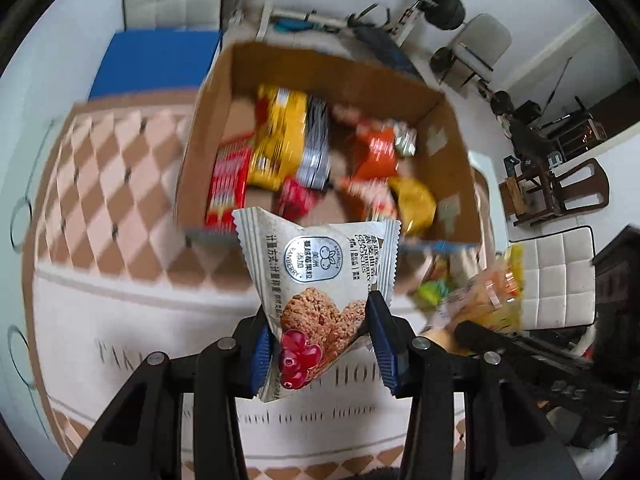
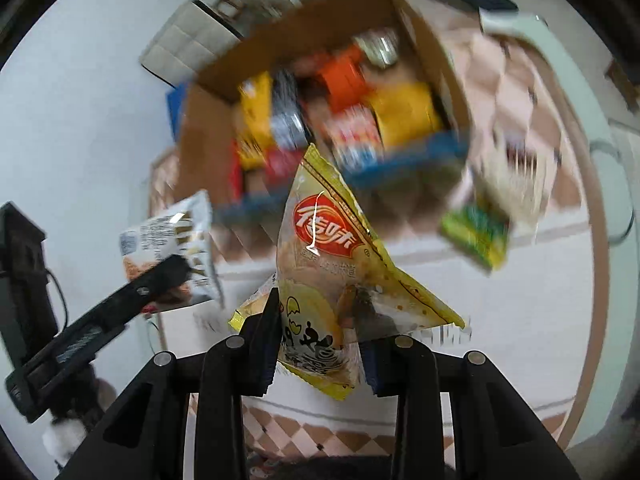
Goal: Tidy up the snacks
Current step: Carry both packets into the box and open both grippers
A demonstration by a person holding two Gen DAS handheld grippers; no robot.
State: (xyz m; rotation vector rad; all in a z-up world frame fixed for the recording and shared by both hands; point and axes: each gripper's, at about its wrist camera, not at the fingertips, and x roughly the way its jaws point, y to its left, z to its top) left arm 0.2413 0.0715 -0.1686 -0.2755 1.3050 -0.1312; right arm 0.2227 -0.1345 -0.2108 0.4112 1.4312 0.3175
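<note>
My left gripper (image 1: 320, 332) is shut on a white cranberry cookie packet (image 1: 320, 268), held up just in front of an open cardboard box (image 1: 452, 152) that holds several snack packs. My right gripper (image 2: 318, 340) is shut on a yellow snack packet (image 2: 320, 264) with a red logo, held above the table near the box (image 2: 208, 128). The left gripper and its white packet (image 2: 168, 248) show at the left of the right wrist view. The right gripper's yellow packet (image 1: 480, 300) shows at the right of the left wrist view.
The box stands on a round table with a pink and brown diamond cloth (image 1: 104, 184). A green and yellow packet (image 2: 476, 232) lies on the table right of the box. White chairs (image 1: 556, 280) and a blue box (image 1: 156, 60) stand around the table.
</note>
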